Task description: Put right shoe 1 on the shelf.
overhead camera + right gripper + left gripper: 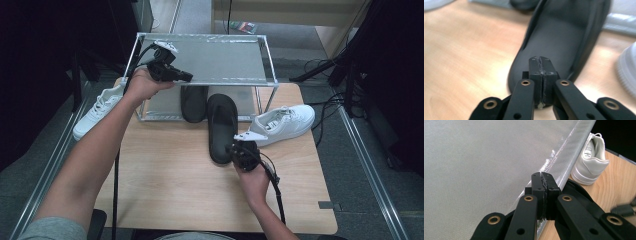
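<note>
Closest to the lens, at the bottom of the right gripper view, the right gripper (541, 60) has its two black jaws pressed flat together with nothing between them, tips hovering over the heel of a black slipper (564, 42) that stretches toward the top of the frame. From the high view, that slipper (222, 127) lies lengthwise in the middle of the wooden table (165, 180), its toe reaching the foot of a metal shoe rack (210, 60), and the right gripper (236, 148) sits at its near end. A second black slipper (194, 102) is tucked on the rack's bottom level, just left of the first. In the upper left, the left gripper (186, 77) rests at the front edge of the rack's top shelf; in the left gripper view, its jaws are together at that silvery rim (564, 152). One white sneaker (282, 122) lies right of the slipper, another (97, 110) at the table's left edge.
</note>
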`<state>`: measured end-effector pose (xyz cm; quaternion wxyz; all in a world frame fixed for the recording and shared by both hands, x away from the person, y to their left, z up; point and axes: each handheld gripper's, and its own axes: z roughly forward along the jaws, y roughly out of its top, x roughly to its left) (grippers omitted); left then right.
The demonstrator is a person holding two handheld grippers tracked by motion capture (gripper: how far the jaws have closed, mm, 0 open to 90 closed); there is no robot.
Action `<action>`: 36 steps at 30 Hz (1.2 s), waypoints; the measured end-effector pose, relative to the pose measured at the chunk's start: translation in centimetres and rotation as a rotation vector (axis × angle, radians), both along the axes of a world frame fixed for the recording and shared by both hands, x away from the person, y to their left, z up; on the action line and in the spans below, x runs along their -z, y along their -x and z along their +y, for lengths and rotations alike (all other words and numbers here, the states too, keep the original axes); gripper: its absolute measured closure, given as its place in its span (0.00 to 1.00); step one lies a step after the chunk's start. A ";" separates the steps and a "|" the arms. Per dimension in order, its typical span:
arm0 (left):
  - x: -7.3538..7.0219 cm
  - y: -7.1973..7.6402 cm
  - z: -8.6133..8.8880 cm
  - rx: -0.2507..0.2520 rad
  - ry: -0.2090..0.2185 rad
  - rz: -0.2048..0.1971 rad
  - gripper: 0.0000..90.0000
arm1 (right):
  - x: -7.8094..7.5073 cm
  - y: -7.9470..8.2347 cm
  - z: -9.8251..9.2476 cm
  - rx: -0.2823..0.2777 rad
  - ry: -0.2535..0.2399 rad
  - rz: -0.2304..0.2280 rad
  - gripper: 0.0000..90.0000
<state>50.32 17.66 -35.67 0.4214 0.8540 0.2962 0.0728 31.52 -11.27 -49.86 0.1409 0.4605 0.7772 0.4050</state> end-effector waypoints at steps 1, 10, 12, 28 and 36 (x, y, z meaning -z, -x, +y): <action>0.0 0.0 0.0 0.001 -0.002 -0.001 1.00 | 0.3 0.4 0.1 -0.005 0.001 0.000 1.00; 0.0 0.1 -0.1 -0.007 -0.005 -0.001 1.00 | 2.4 2.8 0.5 -0.049 -0.002 0.065 1.00; -0.1 0.1 -0.2 -0.008 -0.007 -0.002 1.00 | 2.9 3.0 0.6 -0.057 0.013 0.082 1.00; -0.1 0.1 -0.2 -0.005 -0.019 -0.009 1.00 | 3.8 0.9 0.7 -0.048 0.033 0.073 1.00; -0.1 0.2 -0.2 -0.004 -0.021 -0.012 1.00 | 3.9 -0.9 0.9 -0.035 0.019 0.075 1.00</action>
